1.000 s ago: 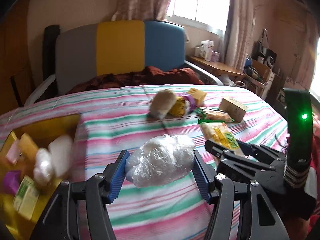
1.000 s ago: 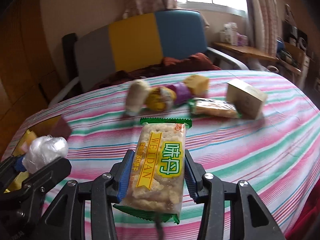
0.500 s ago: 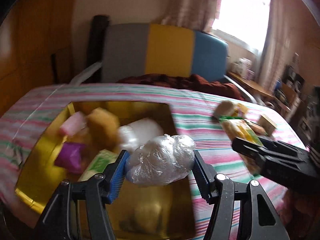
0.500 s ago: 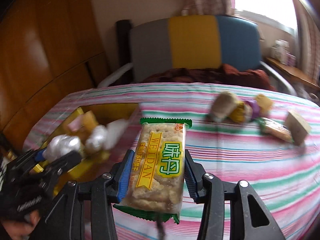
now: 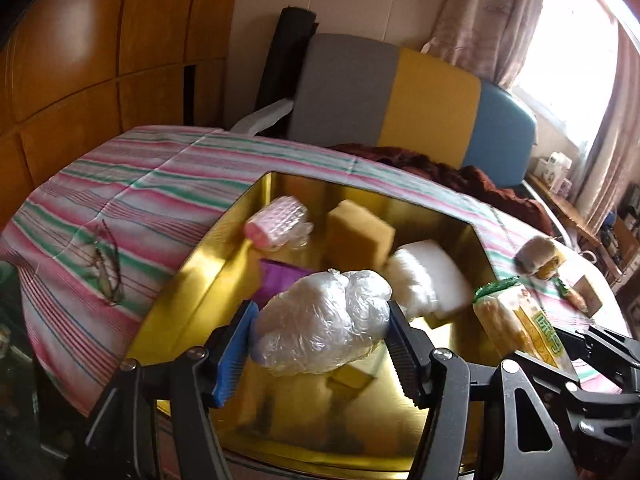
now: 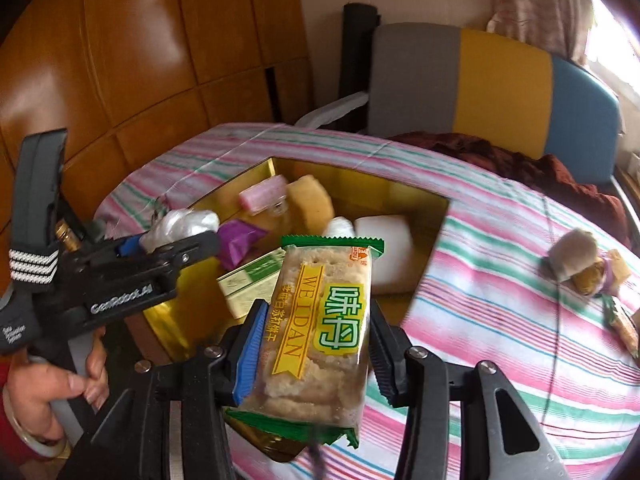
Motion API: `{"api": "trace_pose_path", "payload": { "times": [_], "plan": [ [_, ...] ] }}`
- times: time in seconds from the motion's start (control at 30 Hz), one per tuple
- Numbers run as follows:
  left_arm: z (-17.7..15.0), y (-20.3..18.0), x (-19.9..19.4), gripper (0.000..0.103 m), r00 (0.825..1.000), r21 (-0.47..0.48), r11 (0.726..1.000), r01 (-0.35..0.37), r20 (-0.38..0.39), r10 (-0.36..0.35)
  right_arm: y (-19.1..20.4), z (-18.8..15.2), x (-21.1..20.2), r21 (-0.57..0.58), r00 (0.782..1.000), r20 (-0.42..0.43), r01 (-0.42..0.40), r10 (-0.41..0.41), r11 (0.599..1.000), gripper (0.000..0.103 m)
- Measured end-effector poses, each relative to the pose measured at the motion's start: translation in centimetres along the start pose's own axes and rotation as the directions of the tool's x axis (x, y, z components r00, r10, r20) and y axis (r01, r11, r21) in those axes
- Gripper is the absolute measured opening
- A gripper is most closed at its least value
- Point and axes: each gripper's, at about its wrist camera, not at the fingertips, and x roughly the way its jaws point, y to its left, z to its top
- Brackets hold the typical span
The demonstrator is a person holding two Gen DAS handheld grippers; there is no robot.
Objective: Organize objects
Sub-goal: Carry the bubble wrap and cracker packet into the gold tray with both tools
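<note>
My left fingers [image 5: 320, 344] squeeze a soft, squishy bag [image 5: 324, 320]. My right fingers [image 6: 314, 344] pinch the crackers [image 6: 320, 336] by their sides; they break easily.

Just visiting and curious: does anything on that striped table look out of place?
Yes: a pair of eyeglasses lies alone on the striped cloth left of the gold box, far from the snacks being sorted. Nothing looks spilled or damaged.
</note>
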Motion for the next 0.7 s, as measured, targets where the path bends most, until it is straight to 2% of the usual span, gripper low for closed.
{"api": "trace_pose_path", "payload": {
  "times": [0.3,0.57,0.6,0.67,0.7],
  "plan": [
    [-0.4,2.2,1.7,0.063,0.997,-0.006,0.999,-0.033,-0.075,0.033,1.3,0.0,1.2,-0.018,0.999,-0.042,-0.012,0.011,1.0,0.051],
    [-0.7,2.4,1.9,0.064,0.995,0.003,0.999,-0.049,-0.087,0.049,0.5,-0.1,0.3,0.03,1.0,0.002,-0.024,0.024,0.999,0.051],
    [-0.7,2.4,1.9,0.067,0.995,0.003,0.998,-0.057,-0.086,0.057,0.4,0.0,0.2,0.035,1.0,0.008,-0.025,0.024,0.999,0.051],
    [-0.6,2.5,1.8,0.081,0.993,0.001,0.997,-0.081,-0.084,0.081,0.1,-0.1,-0.1,0.045,1.0,0.017,-0.025,0.025,0.999,0.051],
    [-0.6,2.6,1.7,0.091,0.993,-0.004,0.996,-0.092,-0.078,0.092,0.1,-0.1,-0.1,0.047,1.0,0.018,-0.025,0.024,0.999,0.051]
  ]
}}
